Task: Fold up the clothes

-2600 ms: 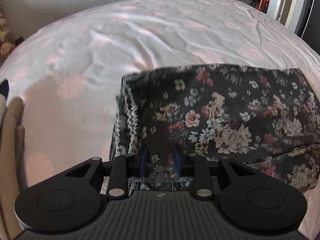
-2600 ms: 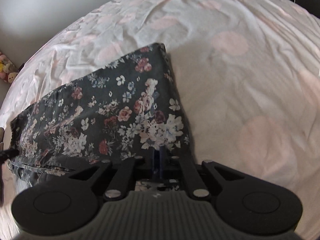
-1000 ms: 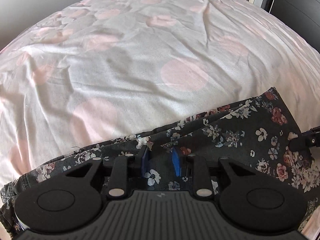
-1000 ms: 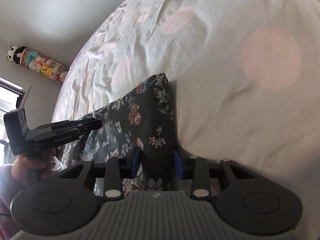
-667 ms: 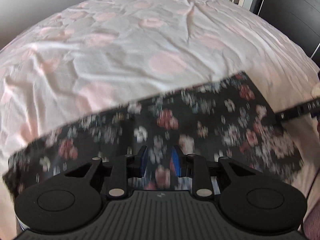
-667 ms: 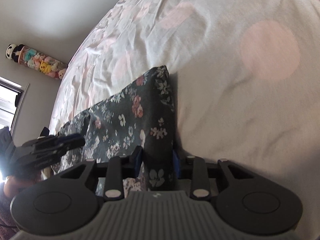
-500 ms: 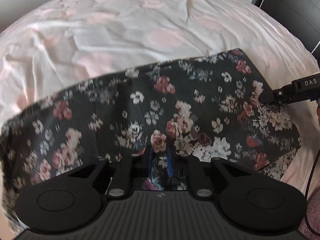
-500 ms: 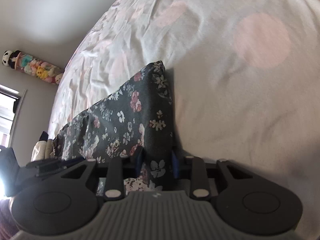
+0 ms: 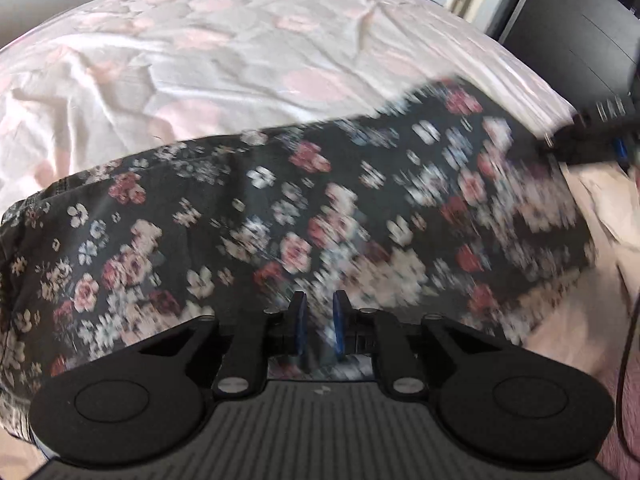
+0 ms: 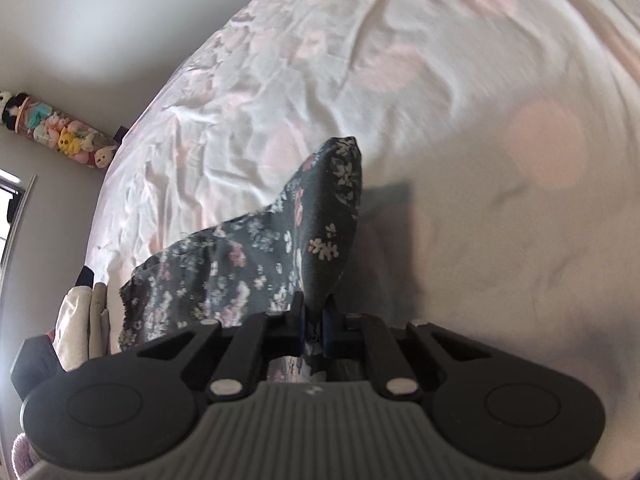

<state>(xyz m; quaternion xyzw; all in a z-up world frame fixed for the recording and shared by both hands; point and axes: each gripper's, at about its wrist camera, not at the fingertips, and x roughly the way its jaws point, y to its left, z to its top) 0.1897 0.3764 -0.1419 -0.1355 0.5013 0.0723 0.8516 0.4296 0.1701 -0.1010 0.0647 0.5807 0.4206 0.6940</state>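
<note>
Over the bed (image 9: 224,52), both hand-held grippers, left (image 9: 319,322) and closing right (image 10: 315,322), pinch the garment (image 9: 280,216); advise level, taut carrying.

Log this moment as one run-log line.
phase: folding | left hand-held gripper: shut on floral garment | right hand-held gripper: closing on garment corner | surface: bedsheet

A home bedroom, wide bed under a wrinkled white sheet with pale pink dots (image 9: 224,60), row of small colourful plush toys (image 10: 60,132) along a plain grey wall, window edge beside them, dark wardrobe-like cabinet (image 9: 568,40) past the bed
</note>
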